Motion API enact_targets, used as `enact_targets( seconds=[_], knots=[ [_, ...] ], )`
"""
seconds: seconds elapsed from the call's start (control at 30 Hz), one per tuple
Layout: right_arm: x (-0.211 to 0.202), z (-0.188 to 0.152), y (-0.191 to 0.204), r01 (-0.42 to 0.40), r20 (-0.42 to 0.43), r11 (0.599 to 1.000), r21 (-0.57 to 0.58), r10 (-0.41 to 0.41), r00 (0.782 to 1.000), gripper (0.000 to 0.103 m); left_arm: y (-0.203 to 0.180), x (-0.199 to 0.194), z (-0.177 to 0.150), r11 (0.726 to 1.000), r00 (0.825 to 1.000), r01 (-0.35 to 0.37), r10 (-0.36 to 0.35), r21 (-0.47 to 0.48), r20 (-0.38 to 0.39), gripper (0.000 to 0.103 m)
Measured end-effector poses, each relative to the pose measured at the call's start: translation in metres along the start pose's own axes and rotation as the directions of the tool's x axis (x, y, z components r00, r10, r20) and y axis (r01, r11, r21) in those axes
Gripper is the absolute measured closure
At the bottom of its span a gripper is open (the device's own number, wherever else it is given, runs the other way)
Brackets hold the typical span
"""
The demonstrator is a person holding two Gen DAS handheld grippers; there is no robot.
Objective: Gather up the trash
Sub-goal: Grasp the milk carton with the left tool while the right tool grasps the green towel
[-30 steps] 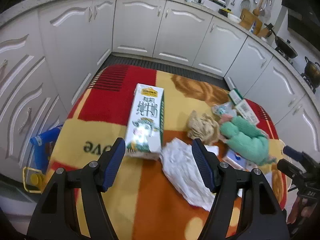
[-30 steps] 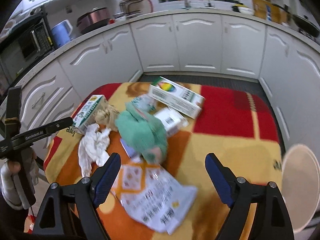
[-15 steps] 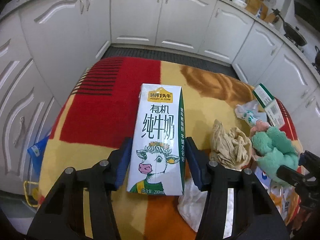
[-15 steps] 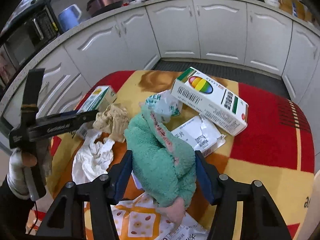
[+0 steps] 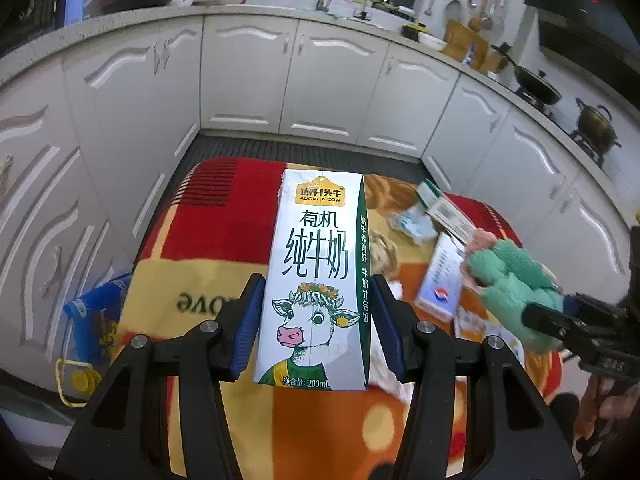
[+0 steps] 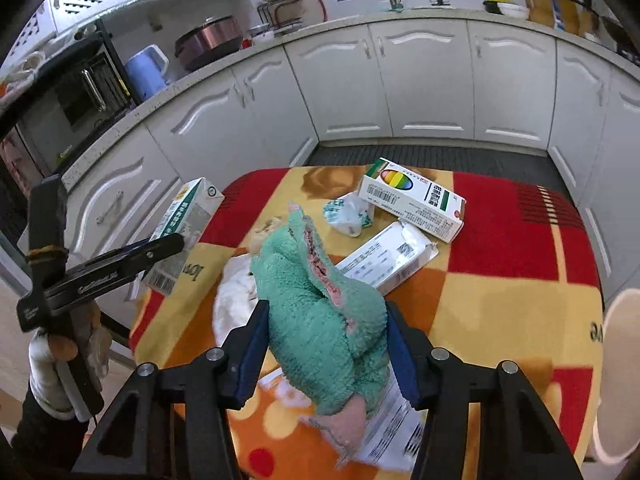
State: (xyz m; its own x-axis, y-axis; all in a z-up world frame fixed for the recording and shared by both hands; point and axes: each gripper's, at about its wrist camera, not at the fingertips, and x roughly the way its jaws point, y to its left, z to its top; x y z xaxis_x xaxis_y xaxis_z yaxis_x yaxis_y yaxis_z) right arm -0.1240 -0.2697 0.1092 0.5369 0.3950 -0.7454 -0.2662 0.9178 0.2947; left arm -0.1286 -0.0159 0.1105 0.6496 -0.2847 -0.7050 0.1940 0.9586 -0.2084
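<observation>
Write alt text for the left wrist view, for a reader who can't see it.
The left gripper clamps a white milk carton with a cartoon cow, lifted above a red, yellow and orange blanket. At right, a green fuzzy sock is held by the other gripper; white kitchen cabinets curve behind.

The right gripper (image 6: 326, 354) clamps a fluffy green sock (image 6: 320, 312) above the patterned blanket (image 6: 500, 288). At left, the left gripper (image 6: 160, 246) grips a milk carton (image 6: 184, 224).
</observation>
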Motion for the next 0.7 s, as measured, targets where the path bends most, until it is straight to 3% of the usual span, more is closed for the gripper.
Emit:
enact_targets(
  seconds=[0.27,0.7],
  knots=[
    [-0.011,-0.014,0.025,0.028,-0.001,0.999,-0.028,-0.028,1.000,0.050,-0.005,-0.022,-0.016,0.999,1.000,0.005,-0.005,0.035,0.021,0.052],
    [-0.019,-0.013,0.021,0.030,0.014,0.999,-0.014,-0.030,0.999,0.050,-0.016,-0.023,-0.016,0.999,0.999,0.027,-0.028,0.047,0.030,0.052]
  ],
)
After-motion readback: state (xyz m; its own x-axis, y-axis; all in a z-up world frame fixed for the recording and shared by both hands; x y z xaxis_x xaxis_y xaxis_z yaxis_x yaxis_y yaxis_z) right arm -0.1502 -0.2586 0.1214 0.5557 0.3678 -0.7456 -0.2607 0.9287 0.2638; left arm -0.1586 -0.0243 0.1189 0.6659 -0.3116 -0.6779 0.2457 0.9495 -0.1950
